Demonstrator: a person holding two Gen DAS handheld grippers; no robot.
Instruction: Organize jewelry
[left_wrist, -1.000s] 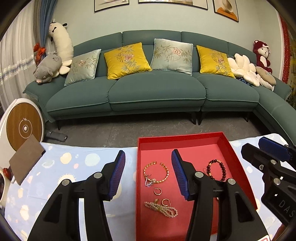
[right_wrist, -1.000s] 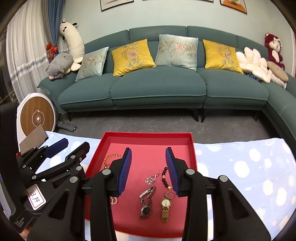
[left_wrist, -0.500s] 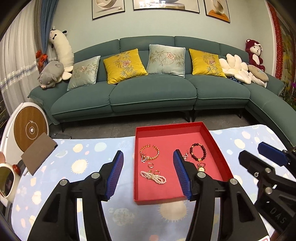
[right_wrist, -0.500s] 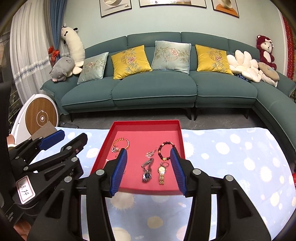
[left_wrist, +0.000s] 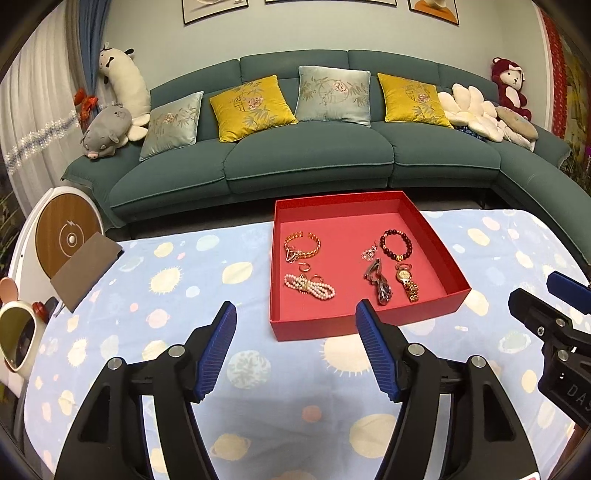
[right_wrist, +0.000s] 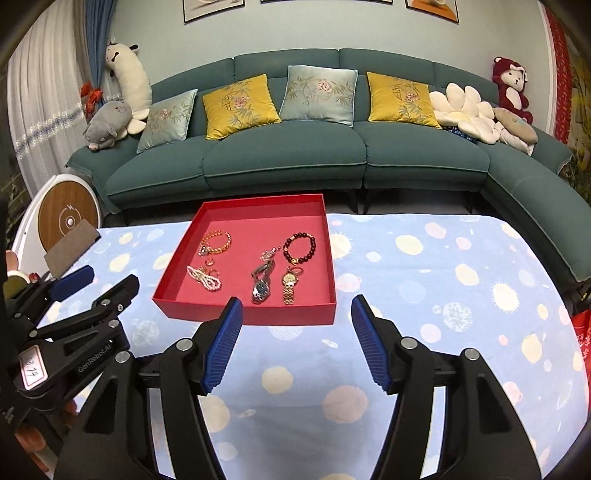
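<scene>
A red tray lies on the blue-clothed table. In it lie a gold bracelet, a pearl bracelet, small gold rings, a dark bead bracelet, a silver watch and a gold watch. My left gripper is open and empty, short of the tray's near wall. My right gripper is open and empty, also short of the tray.
A brown card and a small mirror lie at the table's left edge. A teal sofa with cushions stands beyond the table. A round white and wood device stands at left.
Both grippers have pulled back from over the tray toward the near side of the table. The whole tray and more cloth now show. The jaws have stayed open.
</scene>
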